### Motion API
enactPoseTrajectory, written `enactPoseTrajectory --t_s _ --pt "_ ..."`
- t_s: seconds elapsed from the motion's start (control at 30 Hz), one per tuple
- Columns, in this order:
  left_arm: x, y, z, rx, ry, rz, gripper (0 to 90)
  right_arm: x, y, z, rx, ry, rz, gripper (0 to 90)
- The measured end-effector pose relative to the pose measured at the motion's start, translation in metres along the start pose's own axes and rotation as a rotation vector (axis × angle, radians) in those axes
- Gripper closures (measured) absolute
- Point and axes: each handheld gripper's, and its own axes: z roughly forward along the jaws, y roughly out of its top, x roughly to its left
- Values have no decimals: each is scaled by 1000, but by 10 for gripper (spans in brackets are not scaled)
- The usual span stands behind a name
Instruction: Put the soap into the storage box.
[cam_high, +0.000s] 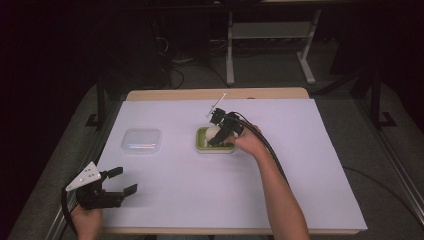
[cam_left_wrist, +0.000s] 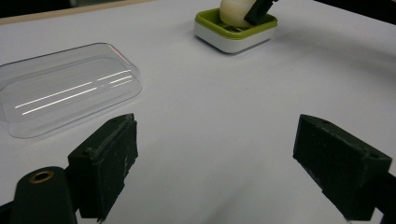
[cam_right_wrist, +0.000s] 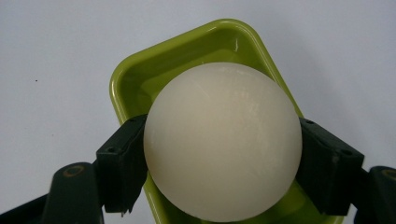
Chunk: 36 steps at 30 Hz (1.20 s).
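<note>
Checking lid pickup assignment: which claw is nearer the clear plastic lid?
Left. The left claw sits open near the table's front-left corner, just in front of the clear plastic lid. The right claw is farther off to the lid's right, shut on the white soap over the green dish.

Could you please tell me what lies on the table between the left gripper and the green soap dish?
Nothing: bare white paper runs from the left gripper to the green dish, seen in its own view.
</note>
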Motion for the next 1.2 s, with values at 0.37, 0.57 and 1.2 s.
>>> enactPoseTrajectory --t_s 0.37,0.57,1.2 --pt "0 0 0 0 -1 3 133 0 -1 1 11 -4 1 242" --pt "0 0 0 -1 -1 2 133 0 -2 1 18 -21 0 244" --pt "-2 1 1 7 -2 6 133 6 -14 -39 -66 12 13 253"
